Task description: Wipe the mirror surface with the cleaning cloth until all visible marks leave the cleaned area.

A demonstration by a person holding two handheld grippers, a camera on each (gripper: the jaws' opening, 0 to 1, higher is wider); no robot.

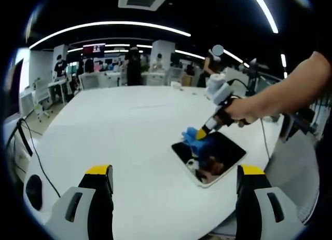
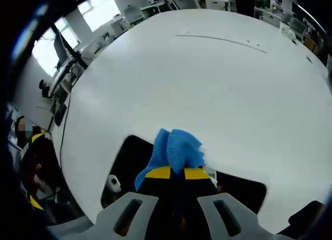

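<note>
A dark rectangular mirror (image 1: pixel 218 154) lies flat on the white table (image 1: pixel 124 131), near its right edge. My right gripper (image 1: pixel 199 133) comes in from the right, held by a hand, and presses a blue cleaning cloth (image 1: pixel 194 140) onto the mirror's far-left corner. In the right gripper view the right gripper (image 2: pixel 175 173) is shut on the blue cloth (image 2: pixel 174 149), which sits on the mirror (image 2: pixel 129 157). My left gripper (image 1: pixel 176 172) hangs open above the table's near edge, well short of the mirror, with nothing between its jaws.
The round white table (image 2: pixel 207 79) stretches away behind the mirror. Desks, chairs and people stand in the office background (image 1: pixel 129 68). A black cable (image 1: pixel 31 141) runs along the table's left side. A person's arm (image 1: pixel 285 94) reaches in from the right.
</note>
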